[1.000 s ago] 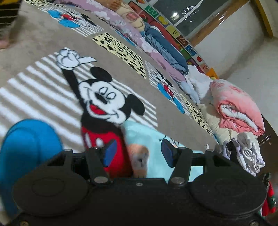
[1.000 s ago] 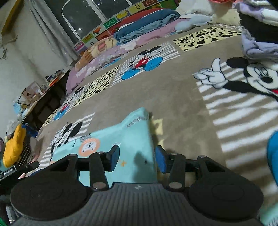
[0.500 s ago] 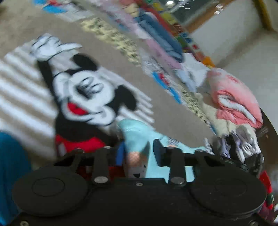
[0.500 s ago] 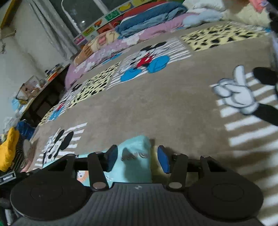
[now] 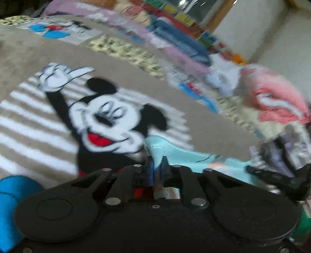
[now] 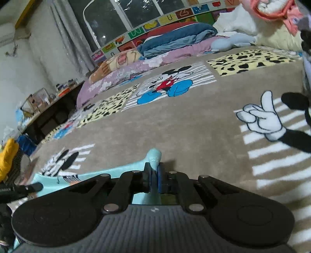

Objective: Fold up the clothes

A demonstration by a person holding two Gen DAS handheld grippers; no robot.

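Work surface: a taupe plush blanket point(image 6: 175, 126) printed with cartoon-mouse panels on white stripes and yellow black-spotted squares, spread flat over a wide bed. 1 large mouse figure fills the centre of the left wrist view, which is blurred.

Task item: a light turquoise printed garment point(image 6: 120, 171) lies on the blanket at the near edge, stretched between the 2 tools, 1 corner pulled up into each.

Right gripper point(image 6: 154, 180): clenched on a peaked fold of the turquoise cloth, blue pads pressed flat against it, the tip of the fold poking up above them.

Left gripper point(image 5: 157, 170): jaws narrow and easing open; a raised corner of the same garment point(image 5: 175, 153) sits between the blue pads and still looks pinched.

Room: along the far side of the bed, a row of folded quilts point(image 6: 175, 40) in blue, mauve and orange, backed by a strip of coloured alphabet mat point(image 6: 155, 24) under a dark window point(image 6: 140, 9). White wall. Low dark shelf point(image 6: 44, 109) with clutter at left. A pink and white padded coat point(image 5: 276, 103) heaped at the far end.
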